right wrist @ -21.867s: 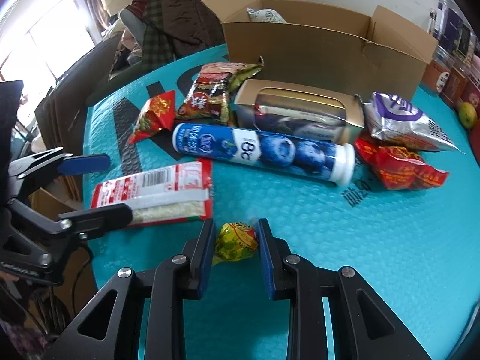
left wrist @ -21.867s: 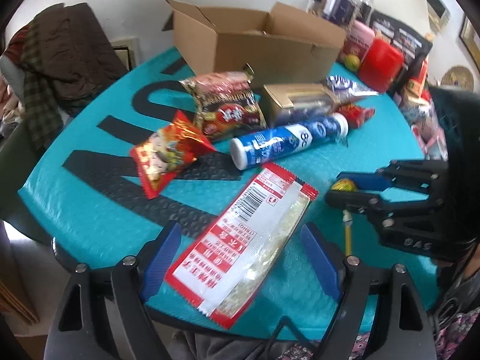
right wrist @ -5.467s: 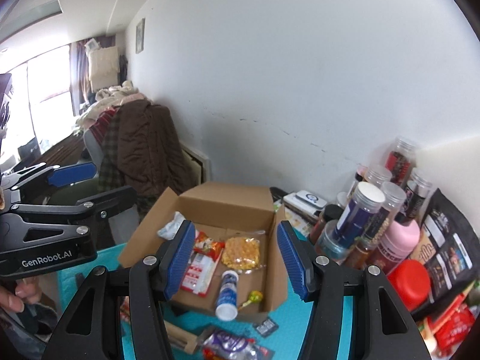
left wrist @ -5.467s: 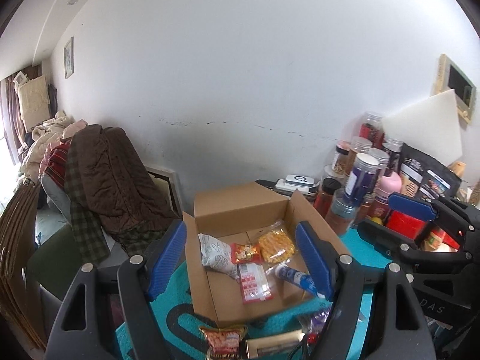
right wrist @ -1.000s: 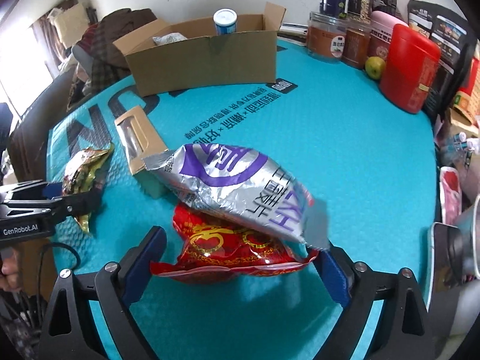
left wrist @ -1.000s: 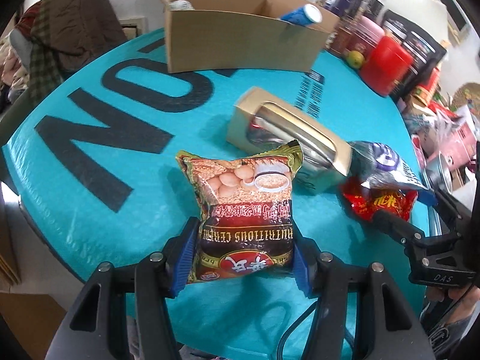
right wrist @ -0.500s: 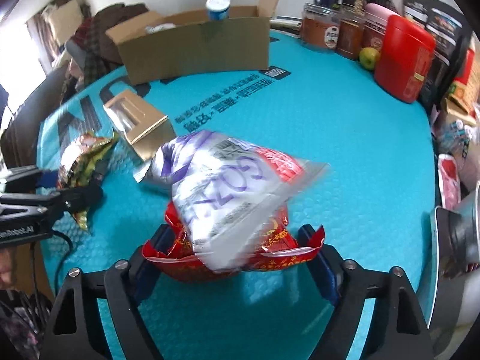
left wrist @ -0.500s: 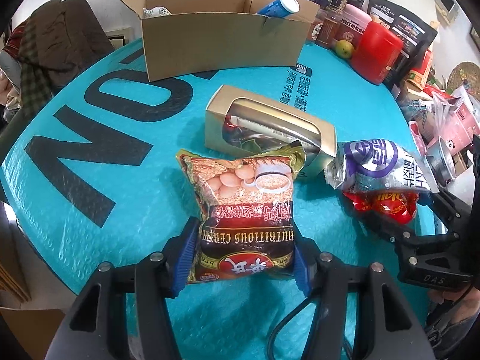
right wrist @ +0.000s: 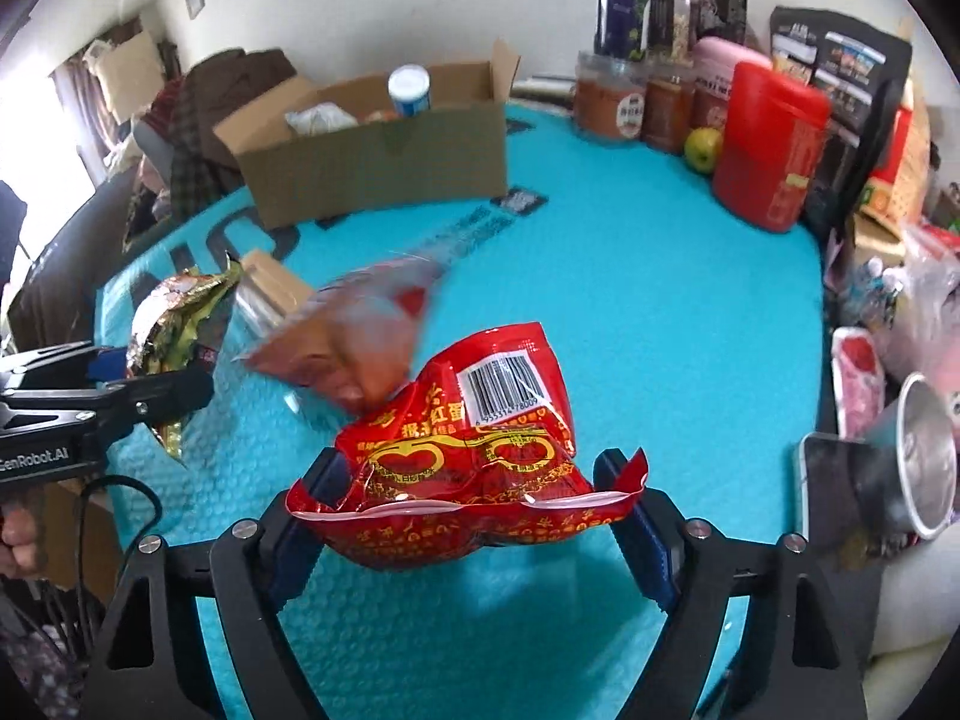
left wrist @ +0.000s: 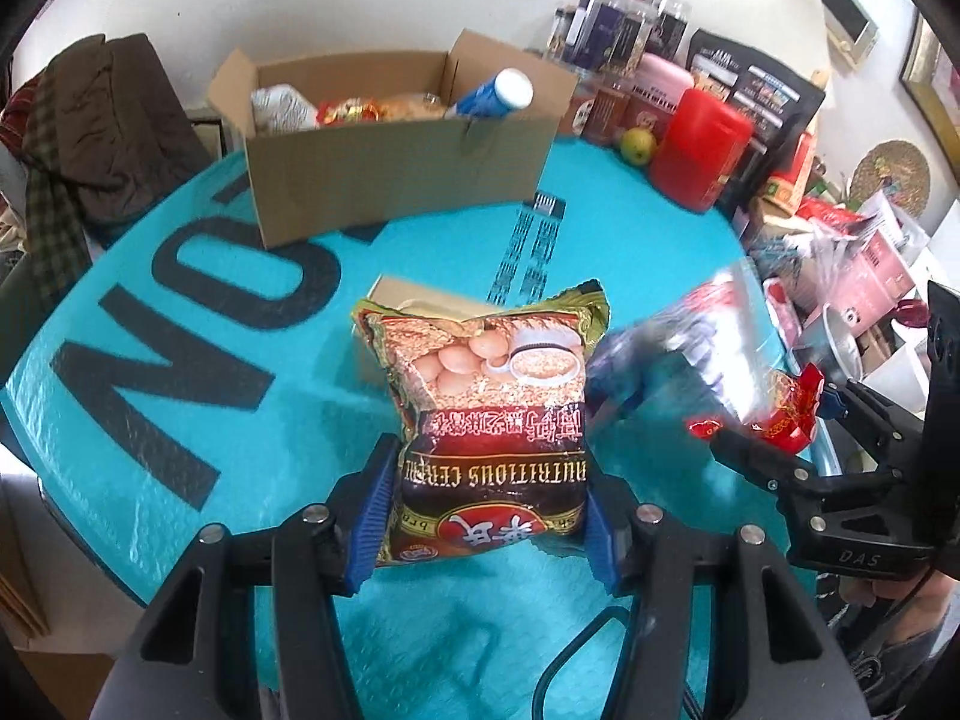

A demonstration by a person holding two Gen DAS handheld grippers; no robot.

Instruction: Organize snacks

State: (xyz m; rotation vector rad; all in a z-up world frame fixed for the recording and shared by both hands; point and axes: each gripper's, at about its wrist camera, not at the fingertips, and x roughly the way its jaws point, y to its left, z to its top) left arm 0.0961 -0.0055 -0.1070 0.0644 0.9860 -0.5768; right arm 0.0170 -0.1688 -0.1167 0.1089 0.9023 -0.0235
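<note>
My left gripper (left wrist: 486,516) is shut on a brown cereal bag (left wrist: 492,414) and holds it above the teal table (left wrist: 180,360). My right gripper (right wrist: 474,516) is shut on a red snack packet (right wrist: 474,462), also lifted; it shows in the left wrist view (left wrist: 780,414). A silver and purple bag (right wrist: 354,330) is blurred in mid-air beside the red packet, tumbling off it. The open cardboard box (left wrist: 390,174) at the back holds several snacks and a blue tube (left wrist: 495,93). A gold window box (right wrist: 270,285) lies on the table, mostly hidden behind the cereal bag in the left wrist view.
A red canister (right wrist: 774,144), a green apple (right wrist: 705,147) and several jars (right wrist: 654,30) stand at the back right. A metal cup (right wrist: 912,450) and bags crowd the right edge. Clothes lie on a chair (left wrist: 90,138) at the left.
Both grippers have lifted their bags off the table and tilted toward the box. The silver and purple bag that rested on the red packet has slid off and is falling.
</note>
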